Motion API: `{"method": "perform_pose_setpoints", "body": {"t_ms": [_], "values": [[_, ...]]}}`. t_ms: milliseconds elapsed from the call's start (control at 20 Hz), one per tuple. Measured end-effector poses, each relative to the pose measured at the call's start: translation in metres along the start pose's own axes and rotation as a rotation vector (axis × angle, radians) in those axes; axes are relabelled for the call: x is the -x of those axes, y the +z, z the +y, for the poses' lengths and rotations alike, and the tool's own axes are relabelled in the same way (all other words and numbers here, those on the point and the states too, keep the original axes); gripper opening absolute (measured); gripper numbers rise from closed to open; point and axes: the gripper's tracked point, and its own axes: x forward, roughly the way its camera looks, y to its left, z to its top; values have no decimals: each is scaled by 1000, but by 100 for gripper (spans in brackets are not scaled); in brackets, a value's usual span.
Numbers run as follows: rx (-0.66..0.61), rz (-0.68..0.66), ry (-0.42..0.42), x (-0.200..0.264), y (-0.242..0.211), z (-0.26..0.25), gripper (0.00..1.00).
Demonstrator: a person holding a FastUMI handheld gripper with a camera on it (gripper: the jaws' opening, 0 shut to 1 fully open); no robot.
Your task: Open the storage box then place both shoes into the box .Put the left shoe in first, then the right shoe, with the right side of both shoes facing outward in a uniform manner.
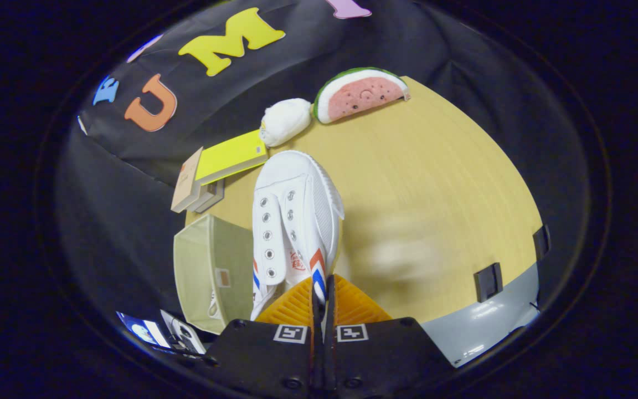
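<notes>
The claw (322, 302) clamps on the white shoe's (291, 221) side wall, holding it above the table (435, 166), just beside the open storage box (208, 271).

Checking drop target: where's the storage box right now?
In the gripper view, the open storage box sits at the table's edge, just left of the white shoe pinched in the gripper, below the yellow book.
</notes>
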Motion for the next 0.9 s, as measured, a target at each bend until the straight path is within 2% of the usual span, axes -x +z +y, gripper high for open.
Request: {"method": "perform_pose_setpoints", "body": {"t_ms": [350,500,700,900], "values": [[18,30,111,6,-42,138,6],[34,58,134,-1,-56,183,6],[82,84,61,-39,-65,205,6],[109,140,-25,-80,-82,204,6]]}}
